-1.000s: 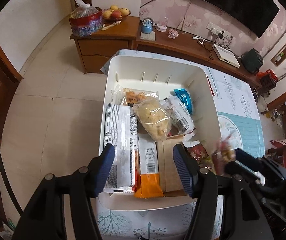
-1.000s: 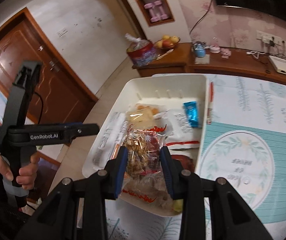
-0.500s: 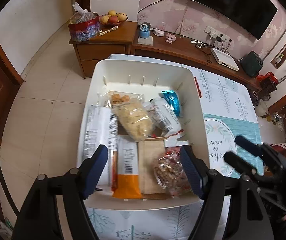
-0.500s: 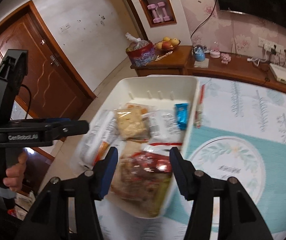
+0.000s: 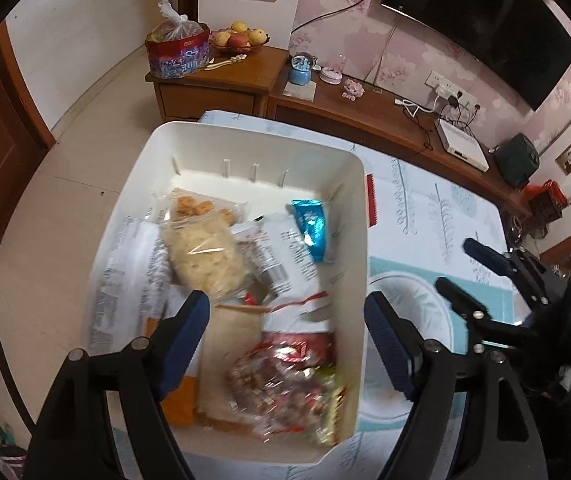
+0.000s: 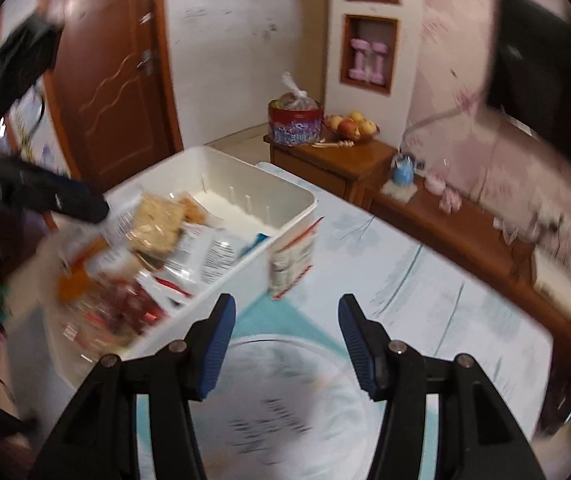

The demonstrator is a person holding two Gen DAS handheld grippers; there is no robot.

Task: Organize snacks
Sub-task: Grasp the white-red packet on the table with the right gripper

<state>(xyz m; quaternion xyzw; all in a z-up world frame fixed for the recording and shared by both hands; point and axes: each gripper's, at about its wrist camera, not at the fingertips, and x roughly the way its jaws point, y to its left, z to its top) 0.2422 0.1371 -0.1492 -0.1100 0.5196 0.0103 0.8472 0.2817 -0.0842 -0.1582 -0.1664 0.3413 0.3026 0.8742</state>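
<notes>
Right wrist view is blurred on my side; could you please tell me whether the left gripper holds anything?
Observer: No. The left gripper is open and empty above the bin's near end.
Operator: Where does the nut pack lie?
Observer: The nut pack lies in the bin's near right corner.
Operator: And the blue packet?
Observer: The blue packet lies by the right wall, partly over a white pack.
</notes>
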